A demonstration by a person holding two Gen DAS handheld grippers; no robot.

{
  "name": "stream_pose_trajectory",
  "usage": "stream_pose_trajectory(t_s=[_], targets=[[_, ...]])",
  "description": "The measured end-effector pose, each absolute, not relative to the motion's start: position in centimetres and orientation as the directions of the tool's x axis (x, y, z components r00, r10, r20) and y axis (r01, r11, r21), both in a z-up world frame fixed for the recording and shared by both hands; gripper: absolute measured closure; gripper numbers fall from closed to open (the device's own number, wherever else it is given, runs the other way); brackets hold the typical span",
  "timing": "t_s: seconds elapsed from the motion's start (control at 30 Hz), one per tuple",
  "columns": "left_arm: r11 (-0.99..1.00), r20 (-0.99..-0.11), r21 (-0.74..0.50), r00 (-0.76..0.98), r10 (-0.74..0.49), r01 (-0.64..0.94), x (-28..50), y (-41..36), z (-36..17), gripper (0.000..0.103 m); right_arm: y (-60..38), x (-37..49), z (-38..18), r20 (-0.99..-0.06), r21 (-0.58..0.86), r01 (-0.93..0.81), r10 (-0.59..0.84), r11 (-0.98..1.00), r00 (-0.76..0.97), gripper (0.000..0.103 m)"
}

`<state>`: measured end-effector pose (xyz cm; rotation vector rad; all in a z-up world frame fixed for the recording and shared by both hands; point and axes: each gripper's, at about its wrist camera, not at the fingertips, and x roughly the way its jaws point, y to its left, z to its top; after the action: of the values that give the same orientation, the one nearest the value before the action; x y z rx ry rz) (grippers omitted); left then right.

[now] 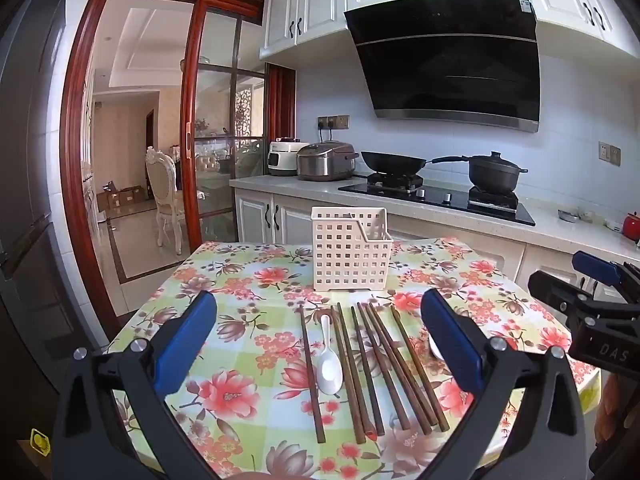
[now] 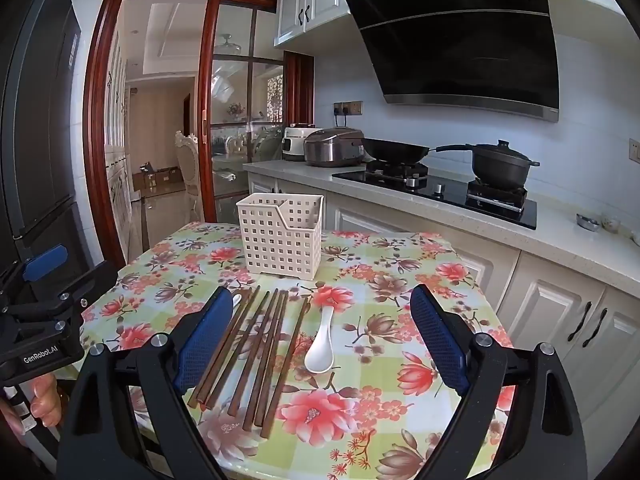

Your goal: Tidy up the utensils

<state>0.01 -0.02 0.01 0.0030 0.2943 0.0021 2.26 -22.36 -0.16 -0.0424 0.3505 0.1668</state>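
Observation:
A white perforated plastic utensil basket [image 1: 350, 248] [image 2: 280, 236] stands upright at the far side of the floral-cloth table [image 1: 248, 280] [image 2: 400, 272]. In front of it lie several dark wooden chopsticks [image 1: 380, 368] [image 2: 256, 352], side by side. A white ceramic spoon [image 1: 330, 364] lies among them on the left. A second white spoon [image 2: 320, 346] lies to their right; in the left wrist view it [image 1: 434, 346] is mostly hidden behind a finger. My left gripper [image 1: 320, 304] hovers open above the utensils, holding nothing. My right gripper [image 2: 322, 296] hovers open over them too, empty.
A kitchen counter [image 1: 400, 204] runs behind and to the right of the table, with two rice cookers [image 1: 326, 164], a wok [image 1: 394, 162] and a lidded pot [image 1: 494, 174] on the hob. A sliding glass door [image 1: 224, 140] stands at the left. A hand [image 2: 44, 400] holds the left gripper.

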Motion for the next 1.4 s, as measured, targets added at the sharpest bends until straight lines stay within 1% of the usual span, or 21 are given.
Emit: stream_pose_trajectory(t_s=[0.4,1.4], targets=[[1.000,-0.303,-0.008,0.953,-0.008,0.006,0.0,0.3,0.0,0.004,-22.5,2.2,-0.2,-0.348,-0.010,-0.178,0.163,0.984,0.923,0.018],[0.999,-0.299,-0.012,0.954,-0.034,0.032,0.3,0.0,-1.2,0.004,-21.9,2.3,-0.5,-0.355,-0.001,-0.196,0.182,0.981,0.917,0.018]])
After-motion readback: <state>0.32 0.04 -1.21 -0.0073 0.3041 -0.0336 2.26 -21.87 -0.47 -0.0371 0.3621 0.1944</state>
